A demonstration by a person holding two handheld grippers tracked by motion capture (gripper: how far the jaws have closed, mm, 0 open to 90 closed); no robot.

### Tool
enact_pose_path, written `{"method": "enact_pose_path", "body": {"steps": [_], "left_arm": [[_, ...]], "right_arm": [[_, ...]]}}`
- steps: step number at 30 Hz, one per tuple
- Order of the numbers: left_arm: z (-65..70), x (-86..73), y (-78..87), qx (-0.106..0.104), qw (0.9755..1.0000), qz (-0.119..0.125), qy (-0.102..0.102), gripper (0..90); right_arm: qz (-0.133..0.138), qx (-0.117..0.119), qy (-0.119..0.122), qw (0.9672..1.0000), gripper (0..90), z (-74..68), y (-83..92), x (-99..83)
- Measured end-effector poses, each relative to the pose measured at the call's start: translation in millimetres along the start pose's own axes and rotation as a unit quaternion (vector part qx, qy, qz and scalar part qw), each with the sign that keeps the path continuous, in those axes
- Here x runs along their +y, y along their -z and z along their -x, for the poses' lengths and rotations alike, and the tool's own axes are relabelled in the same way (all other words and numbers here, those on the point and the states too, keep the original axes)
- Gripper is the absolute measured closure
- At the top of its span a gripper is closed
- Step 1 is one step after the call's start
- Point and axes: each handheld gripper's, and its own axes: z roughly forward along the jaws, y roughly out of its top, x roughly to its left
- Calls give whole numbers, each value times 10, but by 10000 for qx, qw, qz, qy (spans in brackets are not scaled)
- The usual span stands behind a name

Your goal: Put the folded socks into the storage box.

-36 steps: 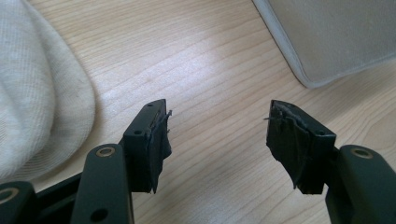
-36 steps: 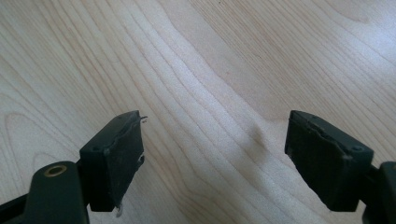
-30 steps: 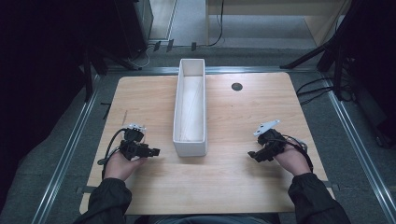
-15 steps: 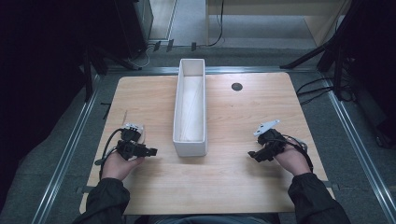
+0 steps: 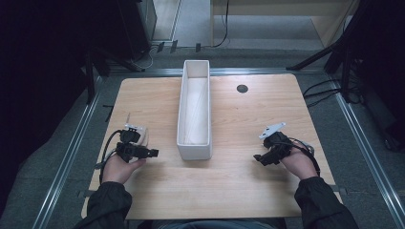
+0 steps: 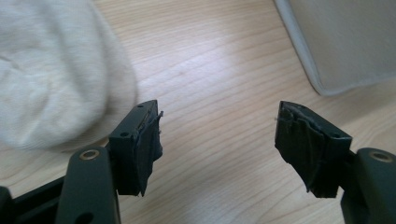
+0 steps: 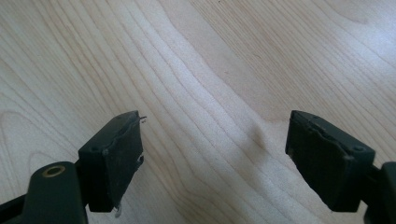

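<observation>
Just left of the left gripper (image 6: 219, 140) a soft off-white cloth bundle (image 6: 56, 70) lay on the pale wooden table (image 5: 239, 191); its jaws had just been opening, wide and empty, the cloth seemingly released. The long white rectangular plastic tray (image 5: 195, 145) held nothing discernible. The right gripper (image 7: 215, 158) hung wide and empty

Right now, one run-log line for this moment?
left gripper: jaws just opening, nothing between | cloth: beside it | right gripper: open | white bin: centre
</observation>
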Motion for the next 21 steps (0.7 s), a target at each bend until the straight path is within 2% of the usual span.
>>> {"method": "enact_pose_path", "body": {"steps": [5,10,12,16,19,21], "left_arm": [[-99,73,110,168,9992,147,342,270],[-169,146,132,435,9973,170,566,186],[-198,174,137,460,9966,174,666,180],[-248,260,136,554,9957,140,725,172],[-302,325,138,561,9939,160,940,165],[-336,361,122,636,9928,137,1003,165]], "right_arm": [[-50,-24,55,10000,188,-23,0,-12],[-65,-21,83,9999,188,-29,-1,-5],[-72,-10,96,9999,188,-31,-2,-6],[-90,-10,121,9999,188,-35,-9,-6],[-114,-16,162,9998,187,-43,-11,-4],[-70,-48,201,9998,187,-52,-3,5]]}}
